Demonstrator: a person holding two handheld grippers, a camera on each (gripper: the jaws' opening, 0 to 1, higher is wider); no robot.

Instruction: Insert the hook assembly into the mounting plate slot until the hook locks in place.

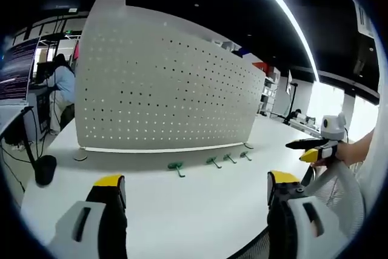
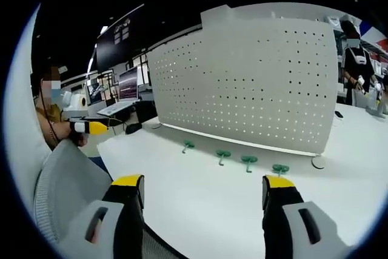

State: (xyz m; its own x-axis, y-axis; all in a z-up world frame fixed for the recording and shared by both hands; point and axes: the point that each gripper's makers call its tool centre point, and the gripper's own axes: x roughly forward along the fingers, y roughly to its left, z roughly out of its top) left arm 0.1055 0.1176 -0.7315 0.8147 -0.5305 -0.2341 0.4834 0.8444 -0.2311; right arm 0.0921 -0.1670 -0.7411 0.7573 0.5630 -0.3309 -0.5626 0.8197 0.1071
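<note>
In the left gripper view the left gripper [image 1: 197, 189] is seen with its yellow-tipped jaws spread wide apart and nothing held between them. Beyond the jaws the white table [image 1: 182, 210] stretches ahead, and further out four green hooks are laid in a row on it: the nearest hook [image 1: 176, 167] just left of the midline between the jaws, then a second hook [image 1: 213, 162], a third hook [image 1: 230, 158] and a fourth hook [image 1: 245, 155] off to the right, each apart from the next. Behind the row the white pegboard [image 1: 163, 83] is stood upright on the table, its face dotted with holes. The right gripper [image 1: 312, 147] is seen at the right edge, held in a hand [image 1: 339, 153]; whether its jaws are apart cannot be told from there. A mesh chair back [image 1: 339, 192] lies below it. Far left, a seated person [image 1: 60, 86] is at a desk

In the right gripper view the right gripper [image 2: 203, 189] is shown with jaws spread and empty. Ahead on the table [image 2: 200, 210] the same hooks are lined up, from left hook [image 2: 188, 145] through [image 2: 223, 155] and [image 2: 248, 161] to the rightmost hook [image 2: 280, 168], all short of the pegboard [image 2: 254, 77]. The left gripper [image 2: 91, 127] appears at the left edge
</note>
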